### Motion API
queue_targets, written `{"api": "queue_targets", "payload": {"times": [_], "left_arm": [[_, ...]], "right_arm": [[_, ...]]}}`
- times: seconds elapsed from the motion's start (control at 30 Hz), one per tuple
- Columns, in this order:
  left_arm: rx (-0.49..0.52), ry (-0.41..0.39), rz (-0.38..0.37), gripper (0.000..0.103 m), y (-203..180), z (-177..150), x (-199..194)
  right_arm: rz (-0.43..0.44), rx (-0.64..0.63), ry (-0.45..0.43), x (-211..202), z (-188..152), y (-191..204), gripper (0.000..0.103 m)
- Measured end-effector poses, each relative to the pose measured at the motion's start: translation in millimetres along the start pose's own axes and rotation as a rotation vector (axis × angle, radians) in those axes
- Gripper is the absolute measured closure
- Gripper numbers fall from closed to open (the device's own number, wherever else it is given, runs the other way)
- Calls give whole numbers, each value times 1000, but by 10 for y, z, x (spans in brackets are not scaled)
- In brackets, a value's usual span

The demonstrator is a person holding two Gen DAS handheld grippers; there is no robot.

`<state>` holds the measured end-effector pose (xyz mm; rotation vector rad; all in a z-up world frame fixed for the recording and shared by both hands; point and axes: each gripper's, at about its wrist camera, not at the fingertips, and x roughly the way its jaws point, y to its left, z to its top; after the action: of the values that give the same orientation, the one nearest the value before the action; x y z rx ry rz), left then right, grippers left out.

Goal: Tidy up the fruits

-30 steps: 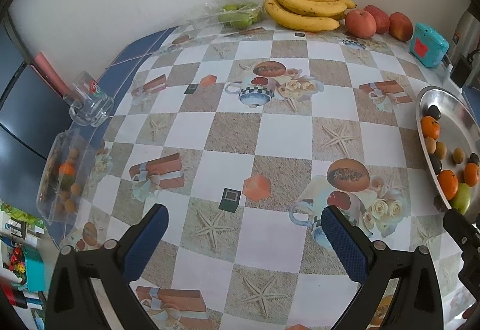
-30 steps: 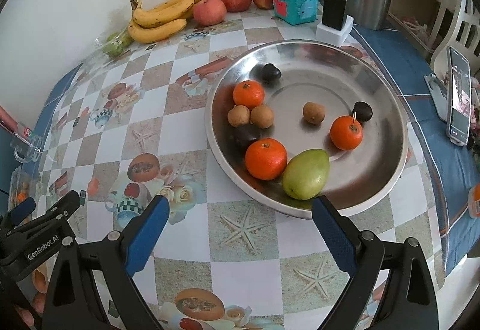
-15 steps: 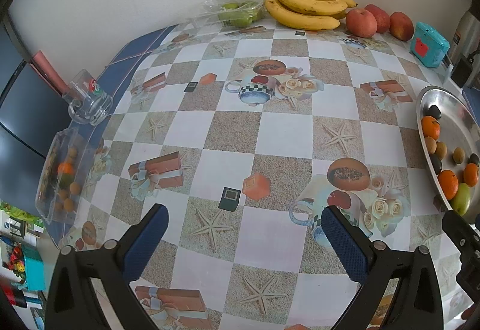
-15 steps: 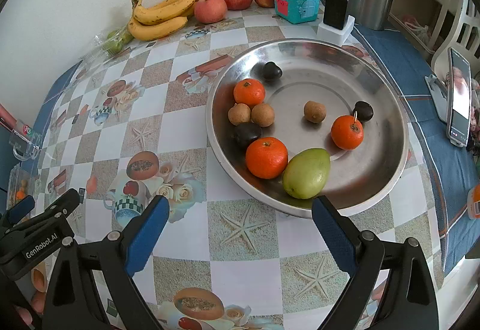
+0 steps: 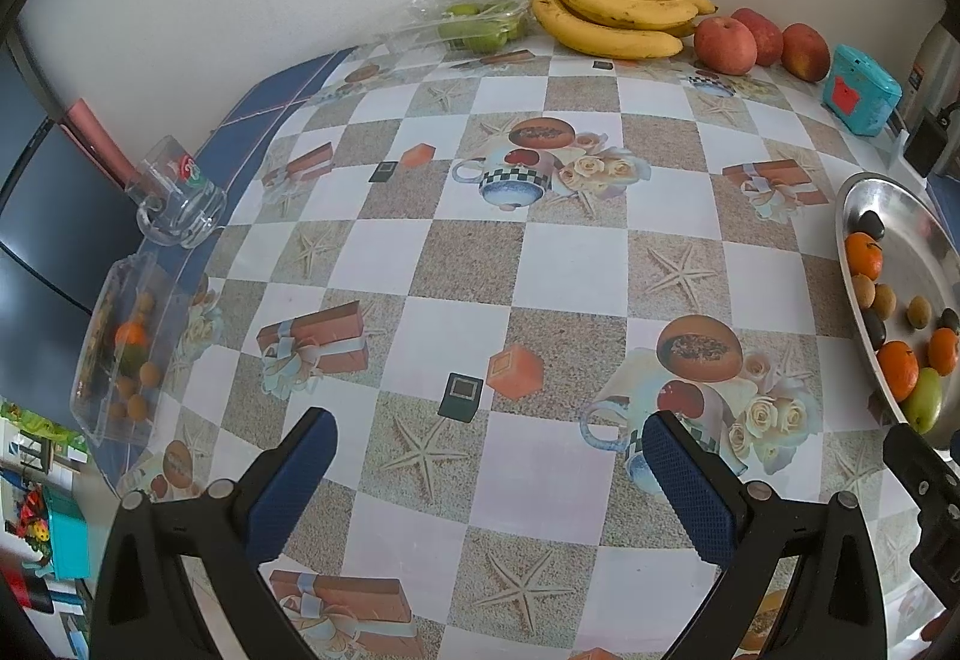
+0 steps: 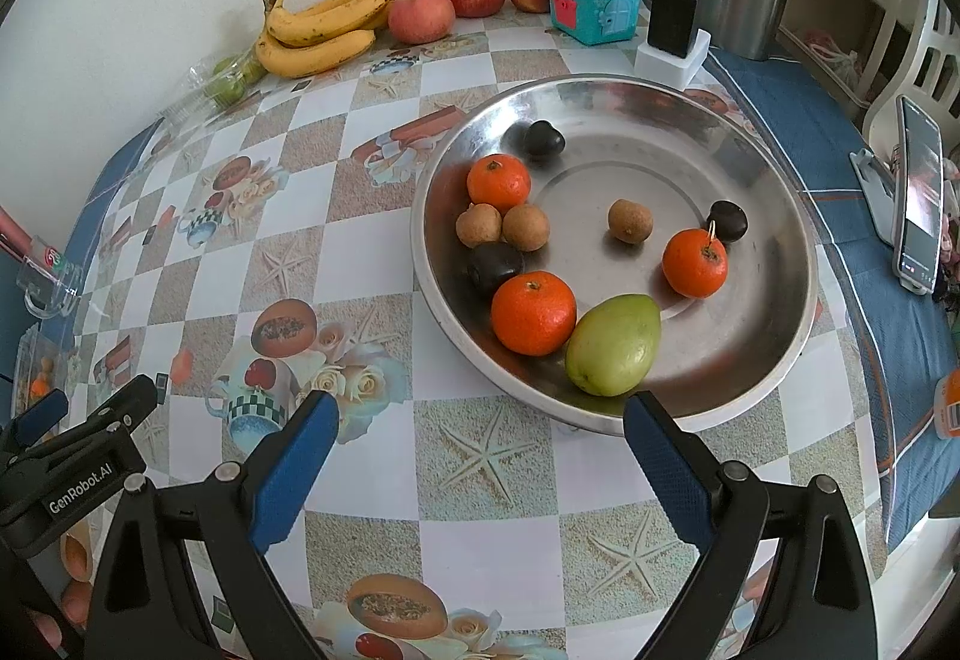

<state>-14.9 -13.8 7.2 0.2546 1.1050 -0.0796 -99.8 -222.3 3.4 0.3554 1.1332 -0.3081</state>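
The right gripper (image 6: 474, 423) is at the bottom of its view, with its two blue fingers wide apart and nothing between them. It hangs over the tablecloth (image 6: 372, 276), just below the near rim of the big silver plate (image 6: 780, 216).

The plate fills the middle and right of the right view. In it lie three oranges: one at the upper left (image 6: 498, 182), one low in the middle (image 6: 533, 312) and one on the right (image 6: 695, 263). A green pear-shaped fruit (image 6: 613, 344) touches the low orange. There are three small brown round fruits (image 6: 525, 227) and three dark plums (image 6: 544, 139) too.

The left gripper (image 5: 489, 447) is at the bottom of the left view. Its blue fingers are also wide apart and hold nothing. It hangs over bare tablecloth.

At the top of the left view, by the wall, lie the bananas (image 5: 618, 15), three red apples (image 5: 725, 45) and a clear box of green fruit (image 5: 480, 24). A blue tin (image 5: 859, 90) stands at the upper right. At the left edge are a glass mug (image 5: 180, 207) and a clear box of small fruits (image 5: 123, 342)
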Motion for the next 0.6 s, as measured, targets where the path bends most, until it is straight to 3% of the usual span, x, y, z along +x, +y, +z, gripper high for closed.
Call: {"api": "queue_targets", "payload": {"times": [0.6], "left_arm": [[-27,-7,-6,0,50,15,-16]], "right_arm": [[-3,-6,12,30,-6,3,7]]}}
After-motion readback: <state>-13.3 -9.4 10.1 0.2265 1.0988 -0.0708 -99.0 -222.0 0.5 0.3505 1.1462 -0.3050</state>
